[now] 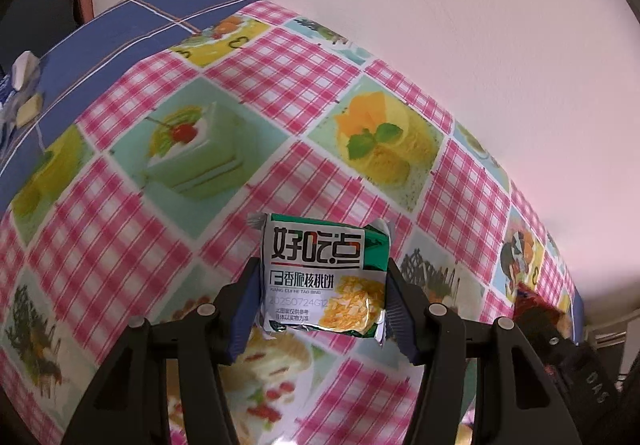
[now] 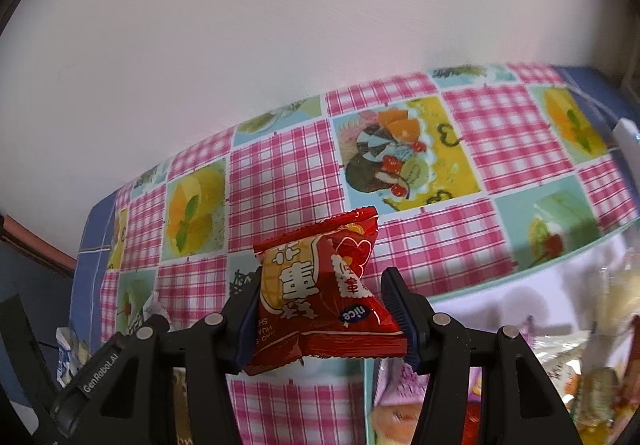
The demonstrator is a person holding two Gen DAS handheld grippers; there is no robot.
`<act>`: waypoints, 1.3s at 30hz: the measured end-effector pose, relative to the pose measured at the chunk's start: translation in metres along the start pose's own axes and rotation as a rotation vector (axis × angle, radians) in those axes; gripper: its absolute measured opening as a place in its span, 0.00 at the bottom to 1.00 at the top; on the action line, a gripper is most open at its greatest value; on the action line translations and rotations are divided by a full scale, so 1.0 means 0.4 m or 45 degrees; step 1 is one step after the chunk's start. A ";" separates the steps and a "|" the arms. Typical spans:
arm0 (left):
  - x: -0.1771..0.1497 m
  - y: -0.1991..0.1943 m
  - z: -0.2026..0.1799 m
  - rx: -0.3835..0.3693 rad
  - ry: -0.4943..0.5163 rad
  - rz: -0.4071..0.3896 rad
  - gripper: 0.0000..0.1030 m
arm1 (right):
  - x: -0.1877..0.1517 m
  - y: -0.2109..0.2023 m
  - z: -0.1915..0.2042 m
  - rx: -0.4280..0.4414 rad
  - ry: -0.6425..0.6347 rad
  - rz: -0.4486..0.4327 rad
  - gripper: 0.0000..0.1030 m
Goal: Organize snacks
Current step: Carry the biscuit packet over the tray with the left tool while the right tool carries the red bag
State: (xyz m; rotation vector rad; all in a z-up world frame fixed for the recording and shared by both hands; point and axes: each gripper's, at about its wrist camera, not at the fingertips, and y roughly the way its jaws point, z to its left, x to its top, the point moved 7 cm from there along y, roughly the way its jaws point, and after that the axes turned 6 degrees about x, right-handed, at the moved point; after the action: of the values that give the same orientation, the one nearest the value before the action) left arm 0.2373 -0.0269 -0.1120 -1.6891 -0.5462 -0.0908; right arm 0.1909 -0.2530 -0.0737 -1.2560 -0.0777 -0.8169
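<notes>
A green and white snack packet (image 1: pixel 320 277) with a picture of yellow flaky biscuits hangs above the checked tablecloth (image 1: pixel 168 173), pinched between the two blue pads of my left gripper (image 1: pixel 320 297). In the right wrist view a red snack packet (image 2: pixel 324 293) with white characters is clamped the same way in my right gripper (image 2: pixel 324 309), held above the cloth. The right gripper with its red packet (image 1: pixel 532 305) also shows at the right edge of the left wrist view. Both packets are clear of the table.
The table stands against a white wall (image 2: pixel 280 25). A clear plastic container (image 2: pixel 560 325) with several wrapped snacks sits at the lower right of the right wrist view. Small blue and white wrappers (image 1: pixel 20 89) lie on the blue cloth at the table's left end.
</notes>
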 end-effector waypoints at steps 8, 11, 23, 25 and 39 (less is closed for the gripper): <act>-0.031 -0.089 -0.007 -0.054 -0.001 -0.017 0.58 | -0.028 -0.093 0.030 -0.044 -0.063 -0.012 0.57; -0.055 -0.120 -0.009 -0.080 0.000 -0.015 0.58 | -0.042 -0.128 0.033 -0.058 -0.074 -0.014 0.57; -0.147 -0.177 0.025 -0.118 0.024 0.020 0.58 | -0.094 -0.274 -0.031 -0.081 0.001 -0.051 0.57; -0.158 -0.192 0.026 -0.120 0.036 0.012 0.58 | -0.107 -0.282 -0.042 -0.093 0.013 -0.049 0.57; -0.277 -0.241 0.002 -0.200 0.161 0.049 0.58 | -0.233 -0.324 -0.115 -0.153 0.045 0.002 0.57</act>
State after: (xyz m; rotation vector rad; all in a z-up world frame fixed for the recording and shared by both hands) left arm 0.1005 -0.0509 -0.0642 -1.8319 -0.4199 -0.2161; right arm 0.0310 -0.2552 -0.0290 -1.3542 0.0008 -0.8525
